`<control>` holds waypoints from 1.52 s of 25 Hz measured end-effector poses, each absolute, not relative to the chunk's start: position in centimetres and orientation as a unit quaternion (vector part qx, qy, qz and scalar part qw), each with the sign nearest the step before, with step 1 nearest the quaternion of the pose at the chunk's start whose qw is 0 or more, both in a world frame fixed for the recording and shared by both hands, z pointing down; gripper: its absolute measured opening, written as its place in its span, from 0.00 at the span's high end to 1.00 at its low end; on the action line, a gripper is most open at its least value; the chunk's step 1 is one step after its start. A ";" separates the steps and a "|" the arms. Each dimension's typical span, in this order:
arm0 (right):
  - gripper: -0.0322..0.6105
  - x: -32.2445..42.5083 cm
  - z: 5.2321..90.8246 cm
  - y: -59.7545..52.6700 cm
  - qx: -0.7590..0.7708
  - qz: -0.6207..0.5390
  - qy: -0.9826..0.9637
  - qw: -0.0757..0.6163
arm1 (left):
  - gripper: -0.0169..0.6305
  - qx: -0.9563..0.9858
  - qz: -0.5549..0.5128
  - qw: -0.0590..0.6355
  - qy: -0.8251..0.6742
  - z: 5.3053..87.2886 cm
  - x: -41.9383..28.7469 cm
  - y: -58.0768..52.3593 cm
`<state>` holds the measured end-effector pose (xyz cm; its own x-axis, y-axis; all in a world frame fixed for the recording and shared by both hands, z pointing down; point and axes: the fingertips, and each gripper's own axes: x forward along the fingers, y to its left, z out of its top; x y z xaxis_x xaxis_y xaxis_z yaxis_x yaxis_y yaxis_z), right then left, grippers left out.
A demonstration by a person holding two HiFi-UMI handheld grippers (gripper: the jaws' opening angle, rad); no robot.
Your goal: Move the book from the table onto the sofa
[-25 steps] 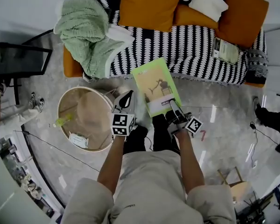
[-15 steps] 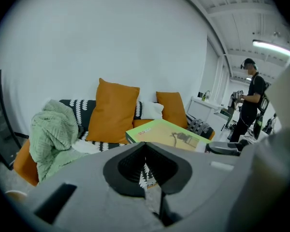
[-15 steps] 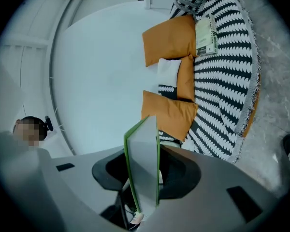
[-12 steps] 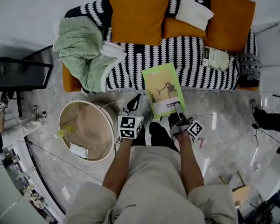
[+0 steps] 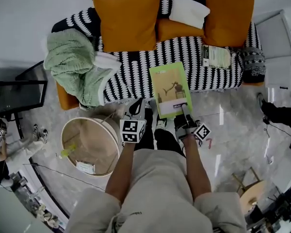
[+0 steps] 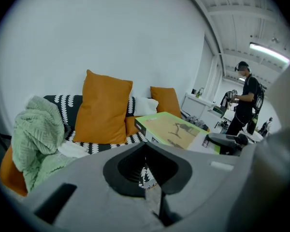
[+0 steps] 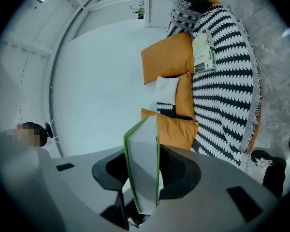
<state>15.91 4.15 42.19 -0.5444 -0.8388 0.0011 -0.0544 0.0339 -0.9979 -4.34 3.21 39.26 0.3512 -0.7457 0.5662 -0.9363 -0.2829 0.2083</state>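
One green book [image 5: 170, 89], cover up, is clamped at its near short edge by the R gripper [image 5: 183, 109], jaws tight on the white band. It's held in the air, far end over the front edge of the striped sofa [image 5: 136, 67]. L gripper [image 5: 137, 108] sits just left of the book, not touching. Its jaws look pressed together w/ nothing between, tho that view's cramped.

Left tool [image 5: 137, 106] jaws together, right tool [image 5: 184, 109] clamped, both held forward side by side
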 end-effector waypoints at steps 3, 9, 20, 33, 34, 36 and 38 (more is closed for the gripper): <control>0.73 15.9 42.6 3.2 -0.362 -0.596 0.636 0.331 | 0.96 0.777 0.175 0.265 -0.543 39.2 -5.3 1.0; 0.73 14.0 44.2 0.5 -0.372 -0.599 0.634 0.317 | 0.96 0.785 0.189 0.273 -0.523 40.8 -7.7 -3.2; 0.73 9.2 50.3 -4.1 -0.396 -0.616 0.610 0.301 | 0.96 0.797 0.212 0.305 -0.476 48.1 -9.8 -8.6; 0.73 9.1 57.1 -7.8 -0.396 -0.641 0.596 0.280 | 0.96 0.805 0.237 0.312 -0.445 54.9 -7.6 -13.5; 0.73 8.9 57.8 -7.9 -0.395 -0.641 0.595 0.279 | 0.96 0.805 0.242 0.313 -0.442 55.7 -7.7 -13.5; 0.73 8.4 59.4 -8.4 -0.394 -0.643 0.597 0.275 | 0.96 0.806 0.258 0.312 -0.431 57.3 -7.9 -13.5; 0.73 7.9 60.7 -8.8 -0.391 -0.644 0.599 0.272 | 0.96 0.807 0.272 0.311 -0.422 58.5 -8.3 -13.6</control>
